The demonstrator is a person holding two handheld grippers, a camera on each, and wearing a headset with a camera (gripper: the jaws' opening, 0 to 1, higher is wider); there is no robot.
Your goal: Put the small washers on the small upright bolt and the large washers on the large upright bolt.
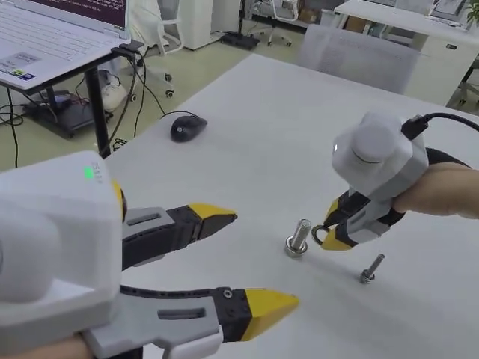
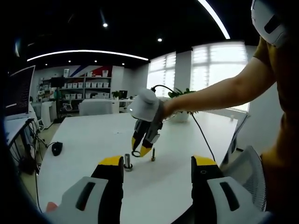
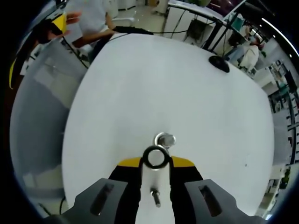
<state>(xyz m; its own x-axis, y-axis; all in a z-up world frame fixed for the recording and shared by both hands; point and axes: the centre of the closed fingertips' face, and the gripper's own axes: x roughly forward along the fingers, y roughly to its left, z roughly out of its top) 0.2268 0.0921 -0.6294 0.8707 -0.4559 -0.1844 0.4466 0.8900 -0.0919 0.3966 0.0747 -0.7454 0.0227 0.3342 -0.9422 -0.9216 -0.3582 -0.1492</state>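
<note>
A large upright bolt [image 1: 298,237] stands on the white table [image 1: 247,134], with a base washer under it. To its right is a small upright bolt [image 1: 370,268]. My right gripper [image 1: 329,238] is shut on a large washer [image 1: 320,235], held just right of the large bolt's head. In the right gripper view the washer [image 3: 155,157] hangs between the yellow tips, the large bolt [image 3: 165,139] just past it and the small bolt [image 3: 154,196] below. My left gripper [image 1: 262,259] is open and holds nothing, close to me and left of the bolts [image 2: 127,162].
A black mouse [image 1: 188,128] lies at the table's left edge. A laptop [image 1: 52,37] sits on a side stand with cables below it. A grey chair [image 1: 359,56] stands at the far side.
</note>
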